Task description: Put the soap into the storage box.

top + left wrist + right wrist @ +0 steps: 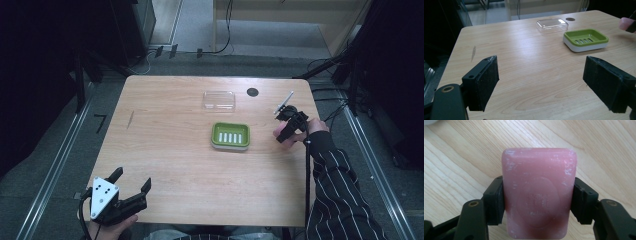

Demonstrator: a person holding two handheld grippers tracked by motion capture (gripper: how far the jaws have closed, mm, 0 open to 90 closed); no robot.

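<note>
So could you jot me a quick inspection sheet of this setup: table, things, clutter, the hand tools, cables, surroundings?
Surface: wooden table, pale grain, a short dark streak near its left side and a dark round spot at the far edge.
Job's things: green soap dish with a slotted tray, nothing in it; clear plastic lid lying beyond it, apart; pink soap bar.
Clutter: nothing seen.
Grippers: left tool open at the near left corner, holding nothing; right tool shut on the soap bar, right of the dish.
Cables: a black cable trails along the striped sleeve; more on the floor behind.
Surroundings: dark stands, grey floor, wooden panel at the back.
</note>
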